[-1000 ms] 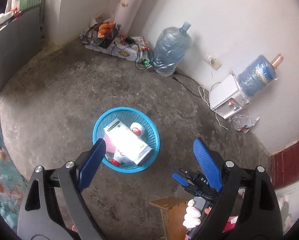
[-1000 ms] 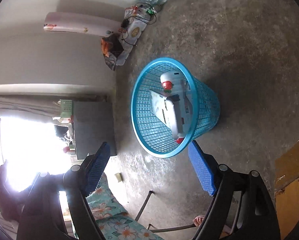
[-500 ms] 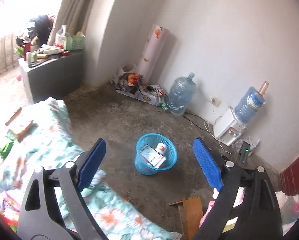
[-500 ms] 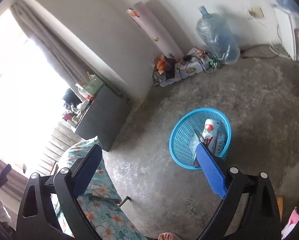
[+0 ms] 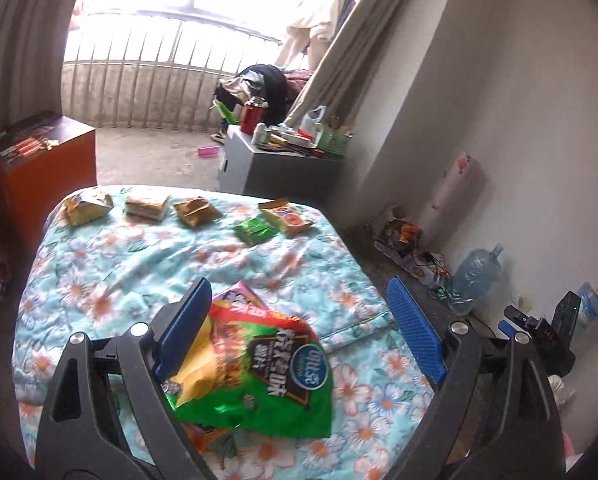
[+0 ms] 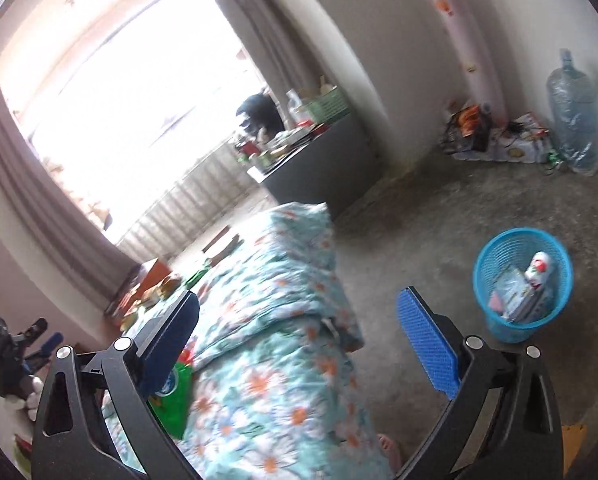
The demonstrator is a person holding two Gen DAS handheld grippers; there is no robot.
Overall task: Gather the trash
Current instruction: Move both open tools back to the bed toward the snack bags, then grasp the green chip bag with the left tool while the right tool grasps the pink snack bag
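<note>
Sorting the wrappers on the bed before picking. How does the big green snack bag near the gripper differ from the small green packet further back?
The big green snack bag looks much larger than the small green packet. The bag lies crumpled over other wrappers, between the fingers of the left gripper; the packet lies flat, near the far row of wrappers. The bag carries a dark panel with a blue round logo; the packet looks plain green. Both rest on the floral quilt.

- Right tool [image 6: 299, 336] gapes wide, empty, over the flowered bed [image 6: 283, 304].
- Blue basket [image 6: 495, 280] on the floor holds trash — well apart from the bed.
</note>
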